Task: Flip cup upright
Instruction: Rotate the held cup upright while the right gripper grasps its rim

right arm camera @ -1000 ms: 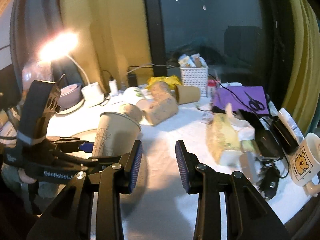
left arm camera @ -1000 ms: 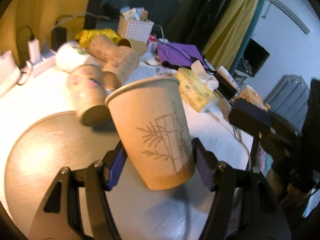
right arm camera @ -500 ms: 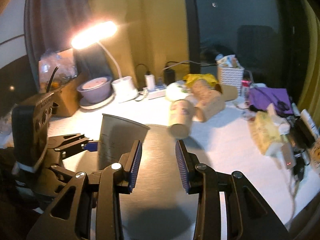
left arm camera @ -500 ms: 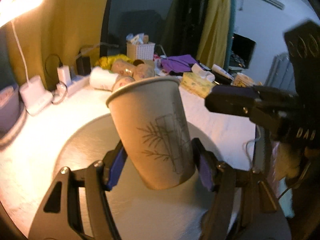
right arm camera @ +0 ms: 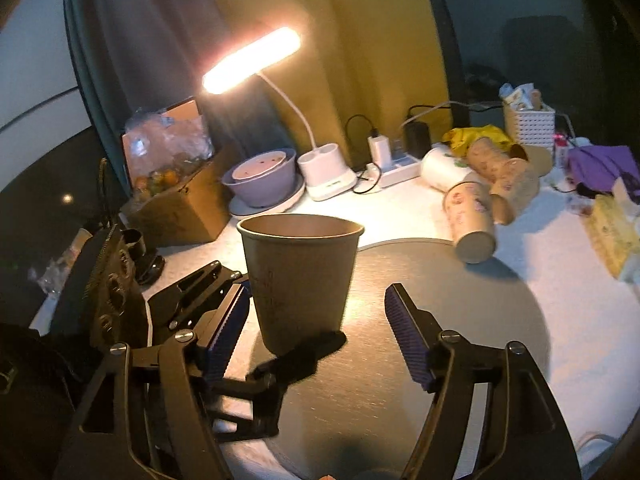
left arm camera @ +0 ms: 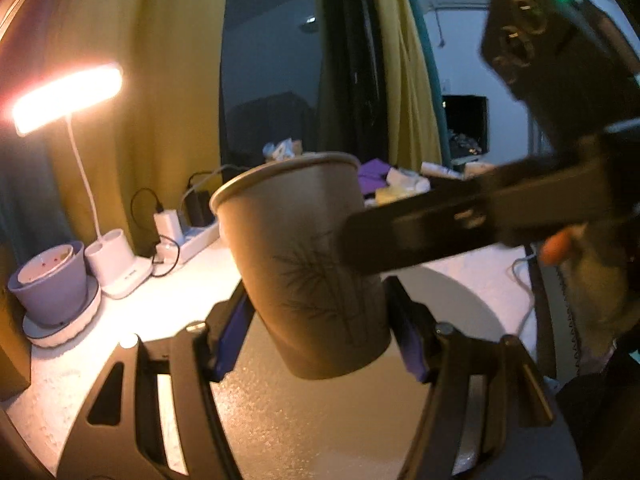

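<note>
A white tabletop (right arm camera: 580, 320) lit by a glowing white desk lamp (right arm camera: 252, 60) carries a round grey metal tray (right arm camera: 460, 320). The tan paper cup with a bamboo drawing (left arm camera: 304, 268) stands mouth-up over the tray, clamped near its base between the blue pads of the left gripper (left arm camera: 320, 336). The right gripper (right arm camera: 316, 332) hovers just beside it, jaws wide and empty. Several patterned paper cups (right arm camera: 472, 216) lie tipped over behind the tray.

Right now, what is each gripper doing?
Left gripper: closed on the paper cup, mouth up.
Right gripper: open, holding nothing.
</note>
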The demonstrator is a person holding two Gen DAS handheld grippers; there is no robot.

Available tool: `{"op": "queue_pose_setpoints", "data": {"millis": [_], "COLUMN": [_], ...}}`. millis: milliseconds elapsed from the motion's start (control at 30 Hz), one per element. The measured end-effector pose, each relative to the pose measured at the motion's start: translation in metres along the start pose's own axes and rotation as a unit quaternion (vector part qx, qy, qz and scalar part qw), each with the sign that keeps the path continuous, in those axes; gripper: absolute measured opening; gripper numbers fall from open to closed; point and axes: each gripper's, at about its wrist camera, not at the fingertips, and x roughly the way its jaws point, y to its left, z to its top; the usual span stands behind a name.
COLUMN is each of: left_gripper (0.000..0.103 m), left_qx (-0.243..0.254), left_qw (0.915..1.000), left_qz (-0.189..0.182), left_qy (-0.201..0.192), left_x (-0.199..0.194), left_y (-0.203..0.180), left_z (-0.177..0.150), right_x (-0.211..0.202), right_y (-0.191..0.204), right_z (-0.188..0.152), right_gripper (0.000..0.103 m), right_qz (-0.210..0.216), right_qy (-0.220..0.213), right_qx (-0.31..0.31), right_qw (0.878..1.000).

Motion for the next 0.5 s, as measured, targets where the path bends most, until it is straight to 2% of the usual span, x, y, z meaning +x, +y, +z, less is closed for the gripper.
{"op": "queue_pose_setpoints", "data": {"millis": [500], "left_gripper": [0.065], "left_qx": [0.064], "left_qw": [0.9970], "left_qz": [-0.028], "left_qy": [-0.032], "left_x": [-0.006], "left_y": [-0.021], "left_z": [-0.003], "right_x": [0.008], "right_y": [-0.006], "right_z": [0.003], "right_gripper": [0.074], "right_qz": [0.042], "right_qy": [0.005], "right_qx": [0.022], "right_qw": [0.999]}}
